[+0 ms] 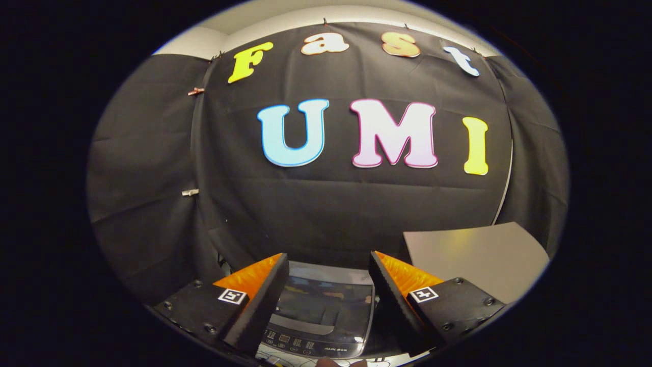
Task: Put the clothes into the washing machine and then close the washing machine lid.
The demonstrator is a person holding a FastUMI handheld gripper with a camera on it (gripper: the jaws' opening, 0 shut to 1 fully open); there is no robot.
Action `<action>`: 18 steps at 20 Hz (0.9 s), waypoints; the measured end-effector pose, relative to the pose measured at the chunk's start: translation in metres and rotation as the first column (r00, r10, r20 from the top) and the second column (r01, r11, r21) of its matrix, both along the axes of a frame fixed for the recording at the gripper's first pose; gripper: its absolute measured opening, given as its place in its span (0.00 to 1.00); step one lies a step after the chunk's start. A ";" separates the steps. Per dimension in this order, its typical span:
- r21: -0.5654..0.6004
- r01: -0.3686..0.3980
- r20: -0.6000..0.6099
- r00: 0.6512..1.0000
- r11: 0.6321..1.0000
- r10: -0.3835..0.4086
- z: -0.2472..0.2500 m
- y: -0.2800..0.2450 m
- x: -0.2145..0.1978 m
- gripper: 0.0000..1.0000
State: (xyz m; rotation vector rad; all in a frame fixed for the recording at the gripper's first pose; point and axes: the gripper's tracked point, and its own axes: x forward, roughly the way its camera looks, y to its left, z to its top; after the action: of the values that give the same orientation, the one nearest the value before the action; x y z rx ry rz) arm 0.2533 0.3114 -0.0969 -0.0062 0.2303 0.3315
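A small top-loading washing machine (321, 311) stands low down, seen between my two fingers and a little beyond them. Its dark, glossy lid (326, 303) lies flat and looks closed, with a control panel (300, 346) along its near edge. My gripper (328, 267) is open, held above the machine, and nothing sits between its fingers. No clothes are visible in this view.
A grey table top (473, 255) lies to the right of the machine, beyond my right finger. The booth's black cloth wall (326, 204) hangs close behind the machine and wraps around both sides.
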 end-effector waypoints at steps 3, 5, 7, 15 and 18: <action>0.017 0.019 0.077 0.997 1.000 -0.020 0.038 -0.021 -0.010 1.00; 0.021 0.037 0.134 0.990 0.999 -0.039 0.060 -0.035 -0.021 0.99; 0.027 0.042 0.176 0.983 0.999 -0.046 0.080 -0.045 -0.034 0.99; -0.001 0.078 0.238 0.968 0.997 -0.075 0.119 -0.077 -0.086 0.99; 0.023 0.110 0.251 0.961 0.994 -0.112 0.128 -0.103 -0.108 0.99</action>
State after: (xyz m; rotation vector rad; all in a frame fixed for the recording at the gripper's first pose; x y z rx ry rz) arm 0.1455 0.2080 0.0315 -0.0262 -0.0238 0.2170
